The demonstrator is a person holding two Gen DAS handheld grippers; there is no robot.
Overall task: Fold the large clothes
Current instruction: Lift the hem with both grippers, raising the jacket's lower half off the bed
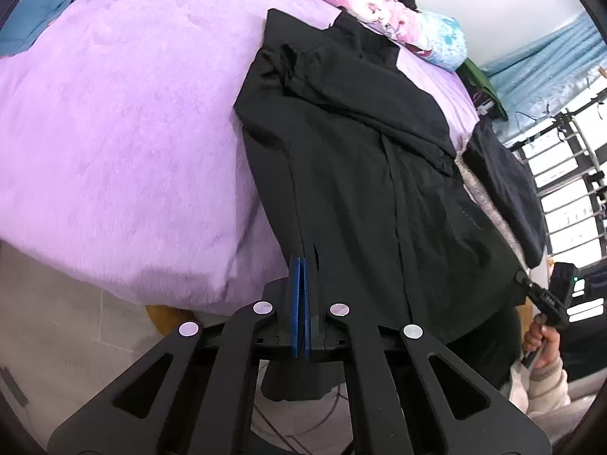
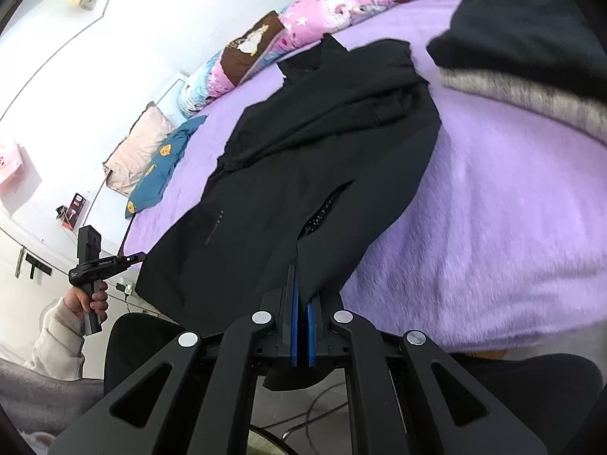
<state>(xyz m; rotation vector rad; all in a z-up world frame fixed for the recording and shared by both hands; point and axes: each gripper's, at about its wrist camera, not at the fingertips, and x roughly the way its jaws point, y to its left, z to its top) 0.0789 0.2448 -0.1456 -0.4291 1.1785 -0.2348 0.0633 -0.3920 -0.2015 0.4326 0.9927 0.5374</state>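
A large black jacket (image 1: 364,174) lies lengthwise on a purple bed (image 1: 114,132), sleeves folded across its chest, hem hanging over the near edge. It also shows in the right wrist view (image 2: 303,174). My left gripper (image 1: 301,265) is shut on the jacket's hem at its left corner. My right gripper (image 2: 301,295) is shut on the hem at the right corner. Each gripper shows in the other's view, the right one (image 1: 546,299) and the left one (image 2: 102,265), held by a hand.
Pink and blue floral bedding (image 1: 398,11) and pillows (image 2: 151,167) lie along the bed's far side. A dark garment on a grey fleece (image 2: 523,57) sits on the bed to the right. A window with bars (image 1: 569,189) is at right. Floor lies below the bed edge.
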